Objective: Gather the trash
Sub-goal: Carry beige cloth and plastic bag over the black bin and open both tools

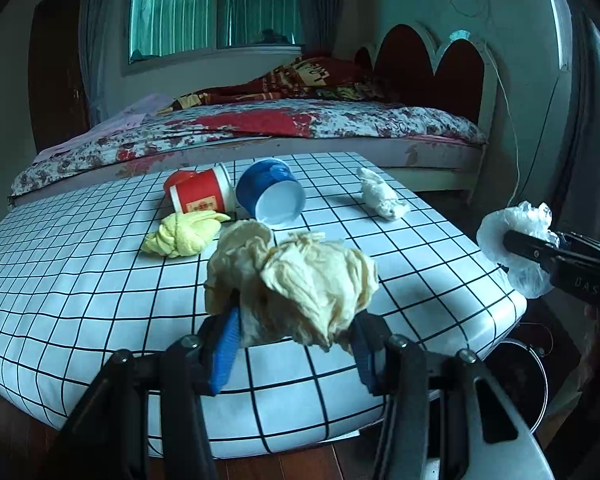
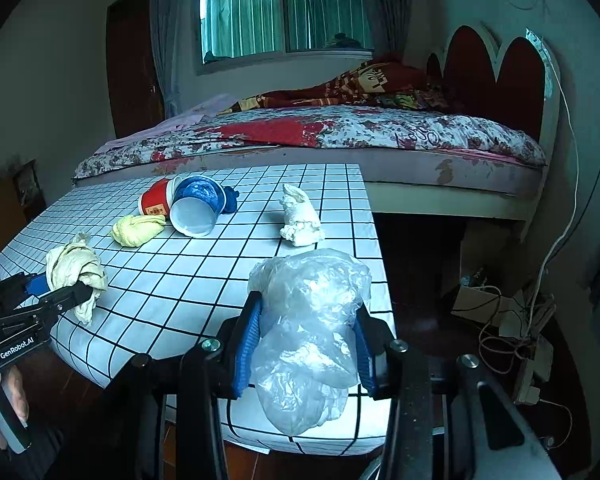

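Beyond the checked tabletop (image 2: pixel 204 280) stands a bed (image 2: pixel 340 136) with a floral cover, under a curtained window (image 2: pixel 284 16).

Crumpled matt cream paper wad (image 1: pixel 300 280); glossy translucent plastic bag (image 2: pixel 312 320); smooth grid-printed tablecloth (image 1: pixel 80 280); ribbed blue pads (image 1: pixel 224 356)

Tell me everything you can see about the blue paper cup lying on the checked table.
The blue paper cup is blue outside with paler mottling and plain white inside. It lies tipped on its side on the white black-gridded tablecloth, its open mouth facing the cameras, and looks empty. It rests against the red paper cup, also on its side. The crumpled yellow wad lies just in front. Neither gripper touches it.
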`<state>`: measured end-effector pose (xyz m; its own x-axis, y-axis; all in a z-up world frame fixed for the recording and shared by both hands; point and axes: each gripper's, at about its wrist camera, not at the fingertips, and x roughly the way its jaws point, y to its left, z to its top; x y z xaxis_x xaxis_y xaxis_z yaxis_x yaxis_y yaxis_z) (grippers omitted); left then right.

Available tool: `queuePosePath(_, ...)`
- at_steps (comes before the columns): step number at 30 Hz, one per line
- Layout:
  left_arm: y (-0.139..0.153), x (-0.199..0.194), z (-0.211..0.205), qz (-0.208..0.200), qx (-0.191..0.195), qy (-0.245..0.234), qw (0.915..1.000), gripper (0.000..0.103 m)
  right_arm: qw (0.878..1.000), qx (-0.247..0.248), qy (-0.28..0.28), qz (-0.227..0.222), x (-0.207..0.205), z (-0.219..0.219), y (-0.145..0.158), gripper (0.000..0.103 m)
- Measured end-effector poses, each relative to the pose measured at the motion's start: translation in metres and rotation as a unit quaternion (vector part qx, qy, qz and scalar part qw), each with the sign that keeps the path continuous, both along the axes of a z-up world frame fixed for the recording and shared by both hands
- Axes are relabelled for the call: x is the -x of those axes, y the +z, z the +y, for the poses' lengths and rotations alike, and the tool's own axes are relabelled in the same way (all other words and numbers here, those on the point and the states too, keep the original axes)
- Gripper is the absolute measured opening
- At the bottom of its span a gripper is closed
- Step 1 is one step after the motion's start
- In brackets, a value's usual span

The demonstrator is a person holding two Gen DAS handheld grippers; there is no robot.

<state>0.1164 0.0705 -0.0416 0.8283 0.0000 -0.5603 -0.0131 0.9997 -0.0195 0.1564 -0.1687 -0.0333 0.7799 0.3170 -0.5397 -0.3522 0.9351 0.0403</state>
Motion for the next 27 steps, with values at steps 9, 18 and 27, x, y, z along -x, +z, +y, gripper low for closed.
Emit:
queuePosePath(9, 0.002, 0.005, -0.043, -0.003, -0.002, -0.044, 0.999, 0.05, 0.999, 0.008, -0.03, 0.008, 0.014, -0.046, -0.008, 0.044)
queuePosePath(18, 0.002, 0.004, -0.099, -0.001, -0.004, -0.108, 0.9942, 0.05, 0.998, 0.009, -0.063, 0.023, 0.029, -0.091, -0.017, 0.044)
queuePosePath(27, -0.006, 0.009, -0.149, 0.012, 0.003, -0.172, 0.9851, 0.05, 0.994, 0.009, -0.091, 0.053, 0.05, -0.14, -0.035, 0.044)
